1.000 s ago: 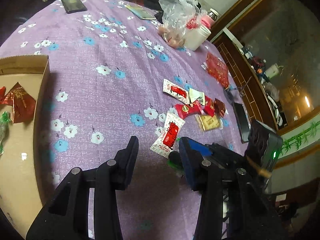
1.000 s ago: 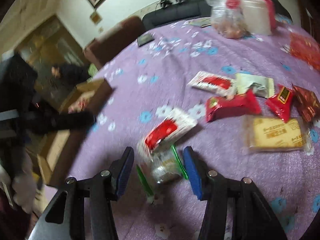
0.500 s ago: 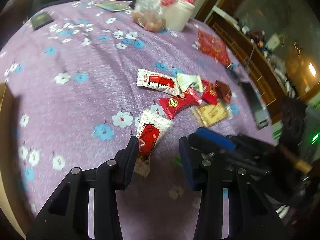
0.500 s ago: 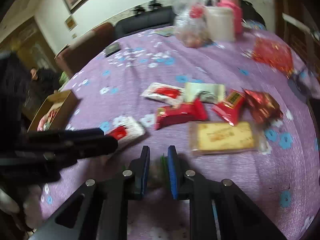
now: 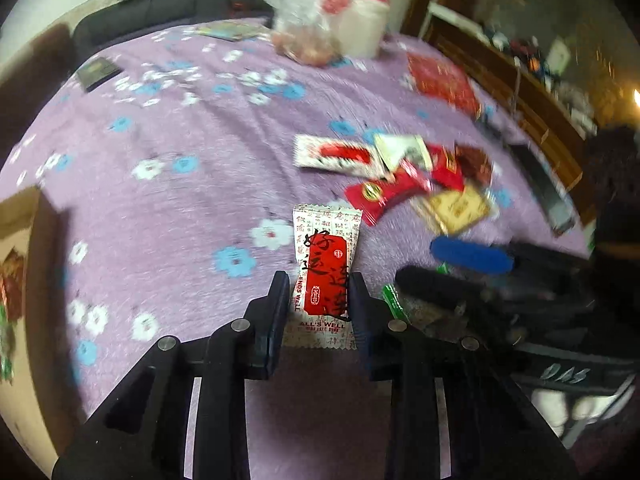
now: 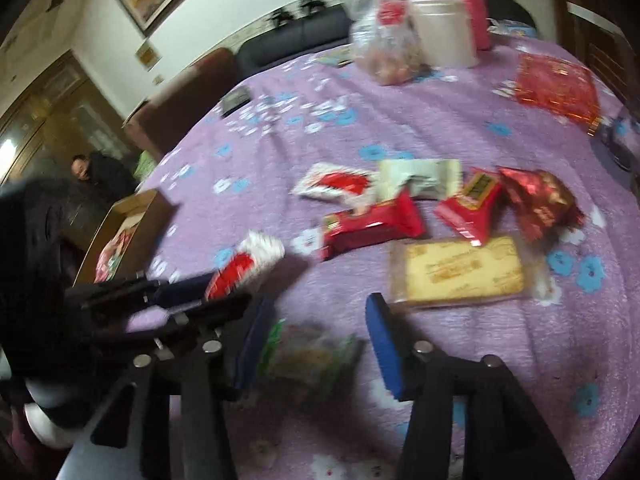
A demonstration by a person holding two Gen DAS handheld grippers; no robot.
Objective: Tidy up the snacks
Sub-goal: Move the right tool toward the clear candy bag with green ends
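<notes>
Near the front edge of the purple-clothed worktop (image 5: 168,152), the left gripper (image 5: 319,294) is closing around the white-and-red snack packet (image 5: 325,276) for lifting, while the right gripper (image 6: 316,320), jaws opening, straddles a green-edged packet (image 6: 308,354) lying unpinched between them.

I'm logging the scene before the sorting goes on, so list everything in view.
white-and-red packet: 1, between the left gripper's closing jaws
green-edged clear packet: 1, between the right gripper's opening jaws
snack pile: about 6, red, white, yellow, mid-table
cardboard box: 1, brown, left edge
plastic bag: 1, clear, far side
white jar: 1, beside the bag
tablecloth: 1, purple, floral
left gripper: 1, black
right gripper: 1, black, blue pads
</notes>
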